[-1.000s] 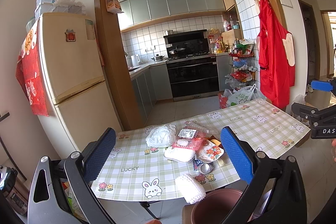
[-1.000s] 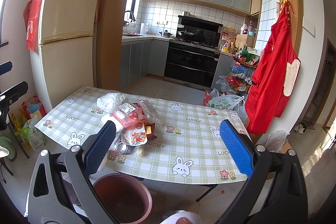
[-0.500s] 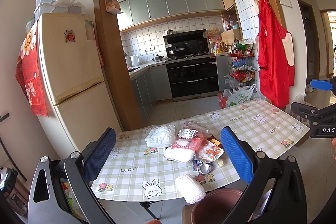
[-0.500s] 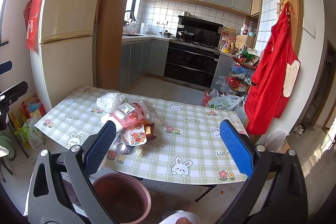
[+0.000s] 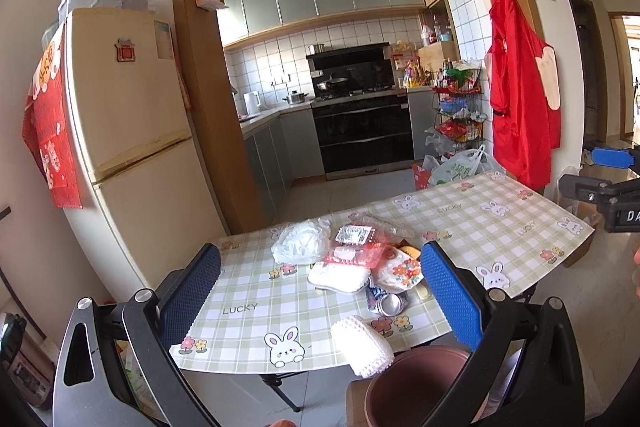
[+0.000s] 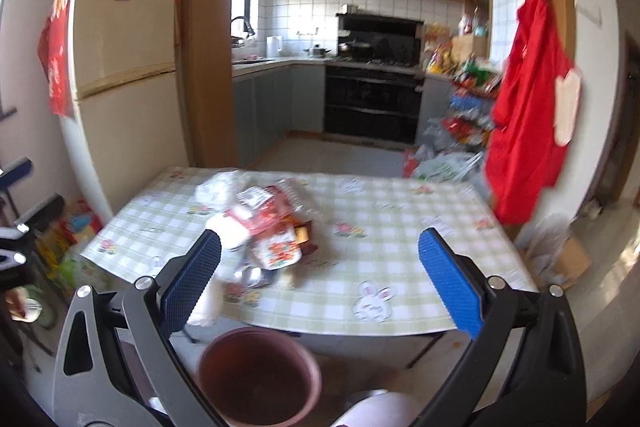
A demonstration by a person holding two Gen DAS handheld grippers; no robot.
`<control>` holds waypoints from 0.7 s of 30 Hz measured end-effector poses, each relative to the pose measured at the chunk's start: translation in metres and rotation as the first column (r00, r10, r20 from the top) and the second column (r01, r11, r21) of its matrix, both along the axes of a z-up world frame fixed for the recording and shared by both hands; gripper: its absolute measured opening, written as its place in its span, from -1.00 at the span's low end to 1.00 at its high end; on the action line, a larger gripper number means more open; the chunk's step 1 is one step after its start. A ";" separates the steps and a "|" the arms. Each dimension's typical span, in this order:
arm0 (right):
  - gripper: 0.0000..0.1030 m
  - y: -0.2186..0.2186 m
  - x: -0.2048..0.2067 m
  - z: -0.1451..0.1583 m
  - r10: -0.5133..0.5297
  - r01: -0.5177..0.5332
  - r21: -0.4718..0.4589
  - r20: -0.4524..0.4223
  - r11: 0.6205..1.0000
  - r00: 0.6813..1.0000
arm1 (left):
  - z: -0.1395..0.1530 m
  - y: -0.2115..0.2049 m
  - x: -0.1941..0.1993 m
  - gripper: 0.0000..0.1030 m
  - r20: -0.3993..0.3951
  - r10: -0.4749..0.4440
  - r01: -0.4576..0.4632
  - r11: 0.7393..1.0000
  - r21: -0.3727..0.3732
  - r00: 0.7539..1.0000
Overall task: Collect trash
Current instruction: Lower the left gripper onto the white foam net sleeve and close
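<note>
While the trash pile (image 5: 360, 259) lay heaped toward the 9 o'clock end of the checked tablecloth (image 5: 472, 227), neither tool touched it. The pile held a crumpled white plastic bag (image 5: 300, 243), a red-and-clear food tray (image 5: 356, 247), a flat white foam pad (image 5: 338, 277), a floral wrapper (image 5: 400, 269) and a crushed shiny can (image 5: 390, 303), all touching or overlapping. A ribbed white foam net (image 5: 362, 345) lay apart at 6 o'clock of the pile, overhanging the table edge. Just below that edge stood a round, dull-pink plastic bin (image 6: 260, 375), its mouth open.

The left gripper (image 5: 320, 295) hung short of the table with its blue, dimpled pads spread wide and nothing between them. The right gripper (image 6: 318, 279) was likewise spread wide and empty, the bin's rim directly beneath it.

Compared with a second earlier, the left view was nearly unchanged, whereas the right view had swung: the table loomed closer, the pile sat nearer its left pad (image 6: 192, 279), and the whole picture was motion-blurred.

At 12 o'clock beyond the table stood a black oven (image 5: 360, 131); a cream fridge (image 5: 132, 131) at 10 o'clock; a red apron (image 5: 520, 87) hung at 2 o'clock.
</note>
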State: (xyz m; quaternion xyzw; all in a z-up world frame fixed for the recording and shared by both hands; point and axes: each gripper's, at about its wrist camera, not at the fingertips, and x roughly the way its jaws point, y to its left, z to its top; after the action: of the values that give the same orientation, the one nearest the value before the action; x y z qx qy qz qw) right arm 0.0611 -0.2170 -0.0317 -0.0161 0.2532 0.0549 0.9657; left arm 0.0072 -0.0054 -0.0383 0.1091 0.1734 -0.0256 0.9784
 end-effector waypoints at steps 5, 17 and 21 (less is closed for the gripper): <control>0.89 -0.002 0.021 -0.047 0.001 0.006 0.088 -0.086 0.996 0.996 | -0.044 0.014 0.022 0.91 -0.100 -0.010 0.007 1.000 -0.026 0.995; 0.89 0.011 0.080 -0.143 0.089 -0.049 0.155 -0.257 0.987 0.962 | -0.147 0.036 0.097 0.91 -0.354 -0.020 -0.035 0.989 -0.146 0.935; 0.89 0.020 0.093 -0.157 0.108 -0.079 0.115 -0.274 0.990 0.956 | -0.167 0.034 0.113 0.91 -0.417 -0.039 -0.037 0.984 -0.173 0.908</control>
State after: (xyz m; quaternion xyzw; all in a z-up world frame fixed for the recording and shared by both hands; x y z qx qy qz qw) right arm 0.1545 -0.1972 -0.1887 0.0297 0.3828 0.1154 0.9161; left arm 0.1202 0.0284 -0.2053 0.0136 0.3763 -0.0643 0.9242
